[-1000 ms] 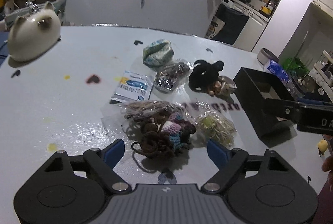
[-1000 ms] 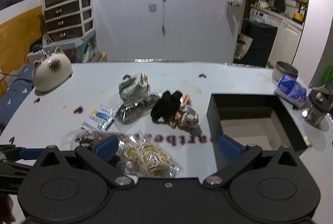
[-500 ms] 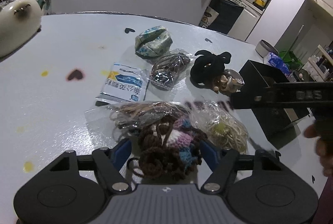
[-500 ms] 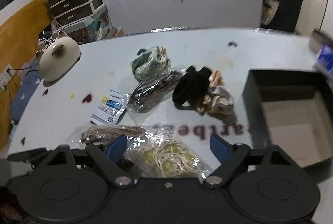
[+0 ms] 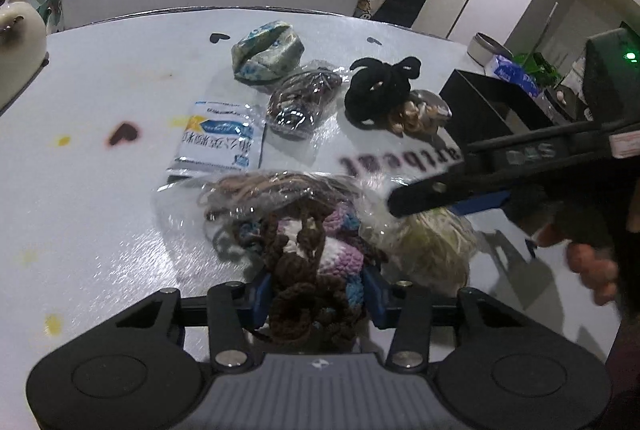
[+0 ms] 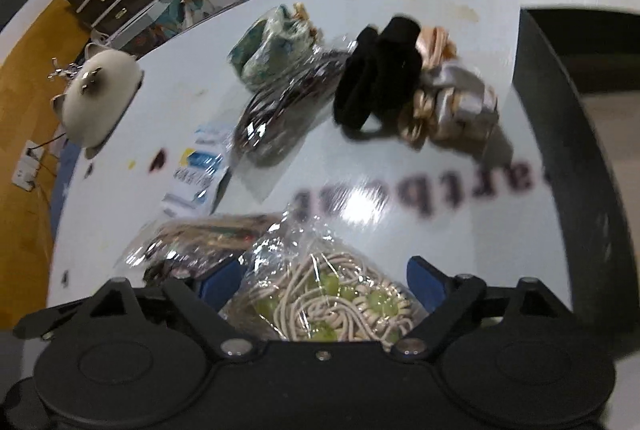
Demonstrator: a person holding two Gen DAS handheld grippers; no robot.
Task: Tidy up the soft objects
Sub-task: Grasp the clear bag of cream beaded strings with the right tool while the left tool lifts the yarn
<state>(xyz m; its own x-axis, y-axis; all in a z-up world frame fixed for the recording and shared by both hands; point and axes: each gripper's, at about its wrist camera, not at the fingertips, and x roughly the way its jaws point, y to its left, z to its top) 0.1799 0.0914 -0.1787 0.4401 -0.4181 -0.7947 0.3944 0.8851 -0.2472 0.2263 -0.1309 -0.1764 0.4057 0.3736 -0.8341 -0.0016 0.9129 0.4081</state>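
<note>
The left gripper (image 5: pixel 316 294) sits low over the white table (image 5: pixel 100 214), and its blue pads press in on both sides of a crocheted bundle (image 5: pixel 308 270) of brown, pink, white and blue yarn, so the jaws are clamped on it. Just behind that bundle lies a clear bag of brown cords (image 5: pixel 264 190), touching it. To its right lies a clear bag of cream cord with green beads (image 6: pixel 336 302). The right gripper (image 6: pixel 324 284) hangs over this bag with its jaws wide apart, one blue pad on each side of it and neither one pressing it; in the left wrist view the right gripper crosses above the bag as a dark blurred bar. Farther back on the table are a flat white and blue packet (image 5: pixel 218 142), a clear bag of dark bands (image 5: pixel 304 102), a green and blue patterned pouch (image 5: pixel 268 52), a black scrunchie (image 5: pixel 380 90) and, touching it, a heap of tan and silver scrunchies (image 6: pixel 448 102). An open black box (image 6: pixel 560 134) stands at the right side of the table, near the scrunchies. A cream cat-shaped figure (image 6: pixel 100 98) sits at the table's far left edge, well apart from the soft things.
</note>
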